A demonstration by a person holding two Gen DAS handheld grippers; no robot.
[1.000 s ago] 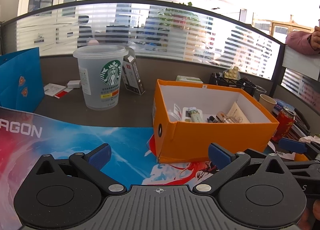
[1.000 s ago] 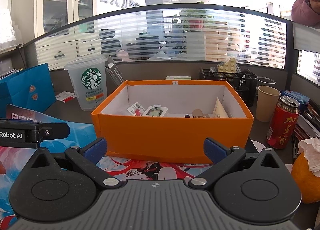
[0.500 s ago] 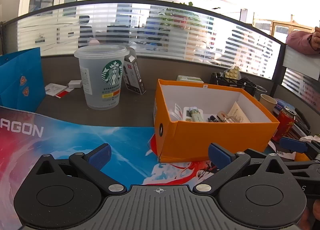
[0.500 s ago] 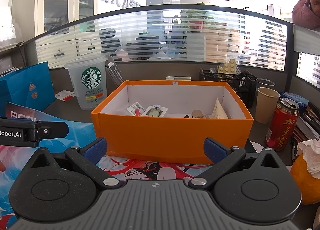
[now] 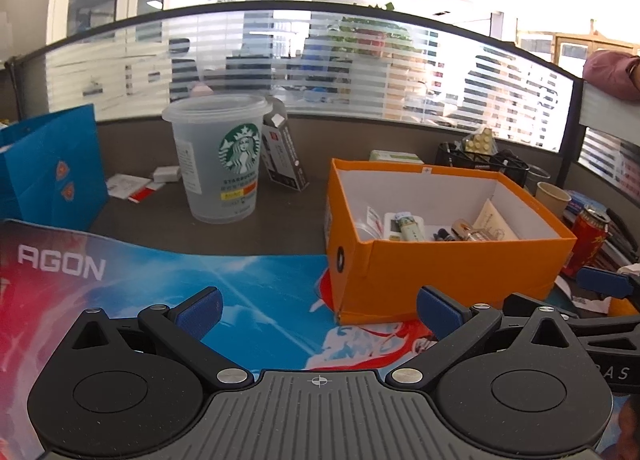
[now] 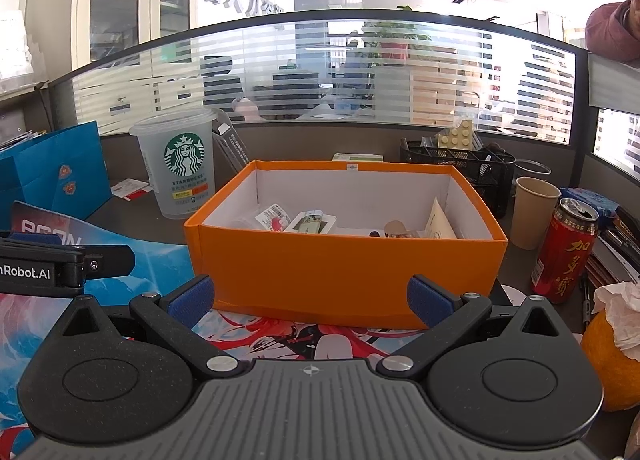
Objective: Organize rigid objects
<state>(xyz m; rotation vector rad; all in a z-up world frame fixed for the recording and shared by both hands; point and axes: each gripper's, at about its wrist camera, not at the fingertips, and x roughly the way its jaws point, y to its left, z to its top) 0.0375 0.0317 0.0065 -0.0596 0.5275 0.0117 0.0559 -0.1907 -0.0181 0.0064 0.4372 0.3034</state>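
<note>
An orange box (image 6: 344, 260) with a white inside stands on the printed desk mat (image 5: 240, 284). Several small items lie in it: a white packet with a green tube (image 5: 404, 226), a red-printed sachet (image 6: 274, 218), a beige card (image 6: 440, 220) leaning on the right wall. My left gripper (image 5: 318, 310) is open and holds nothing, hovering over the mat to the left of the orange box (image 5: 448, 272). My right gripper (image 6: 310, 300) is open too, just in front of the box's near wall. The left gripper's side (image 6: 60, 264) shows at the left of the right wrist view.
A clear Starbucks cup (image 5: 220, 160) and a leaning dark carton (image 5: 282, 158) stand behind the mat. A blue paper bag (image 5: 52, 168) is at the left. A red can (image 6: 564, 250), paper cup (image 6: 534, 212), black mesh basket (image 6: 460, 164) and an orange under tissue (image 6: 612, 356) crowd the right.
Both grippers have drifted very slightly; the box sits a touch further right in the left wrist view. Jaws stay as they were.
</note>
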